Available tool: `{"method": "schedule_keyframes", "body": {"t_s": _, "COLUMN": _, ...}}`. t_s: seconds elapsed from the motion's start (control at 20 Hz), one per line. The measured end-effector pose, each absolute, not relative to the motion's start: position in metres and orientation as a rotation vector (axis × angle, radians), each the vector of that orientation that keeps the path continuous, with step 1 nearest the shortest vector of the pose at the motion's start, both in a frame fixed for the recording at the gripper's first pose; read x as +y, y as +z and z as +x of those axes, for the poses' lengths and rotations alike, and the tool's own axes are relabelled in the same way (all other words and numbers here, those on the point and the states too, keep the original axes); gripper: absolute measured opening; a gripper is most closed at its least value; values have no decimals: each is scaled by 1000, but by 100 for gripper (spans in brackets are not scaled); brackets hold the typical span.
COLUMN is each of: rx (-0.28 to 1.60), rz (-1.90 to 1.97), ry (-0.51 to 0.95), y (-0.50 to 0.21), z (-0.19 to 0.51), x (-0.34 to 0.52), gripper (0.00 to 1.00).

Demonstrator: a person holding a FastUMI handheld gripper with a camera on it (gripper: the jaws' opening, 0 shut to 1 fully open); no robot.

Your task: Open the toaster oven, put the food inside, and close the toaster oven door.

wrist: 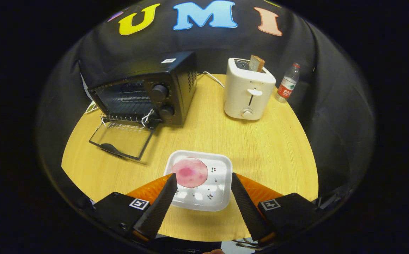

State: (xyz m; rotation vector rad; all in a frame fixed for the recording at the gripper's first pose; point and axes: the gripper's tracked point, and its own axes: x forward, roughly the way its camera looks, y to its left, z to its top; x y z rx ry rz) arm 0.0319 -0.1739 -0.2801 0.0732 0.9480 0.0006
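We see the white tray (222, 165) resting on the round wooden table (261, 148), closer to the table's near edge than to the appliances, with bare wood on all sides of it. A pink round slice of food (189, 172) lies in the tray's near-left part. The gripper (201, 179) stands spread wide, its fingers flanking the tray and gripping nothing; the left fingertip (171, 180) sits just beside the slice. Beyond the tray to the left, the black toaster oven (155, 88) has its glass door (121, 140) folded down flat onto the table. Beyond the tray to the right stands a white toaster (246, 91) with a bread slice (256, 63) sticking up, and a water bottle (288, 83) near the far edge.
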Motion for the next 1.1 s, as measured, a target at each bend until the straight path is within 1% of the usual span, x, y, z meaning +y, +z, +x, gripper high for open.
{"method": "schedule_keyframes", "body": {"t_s": 0.45, "rx": 1086, "rz": 171, "ry": 21, "y": -318, "z": 23, "x": -220, "gripper": 99}}
{"method": "schedule_keyframes", "body": {"t_s": 0.9, "rx": 1217, "rz": 208, "ry": 8, "y": -360, "z": 27, "x": -219, "gripper": 98}}
{"method": "schedule_keyframes", "body": {"t_s": 1.1, "rx": 1268, "rz": 152, "ry": -17, "y": -372, "z": 24, "x": -219, "gripper": 98}}
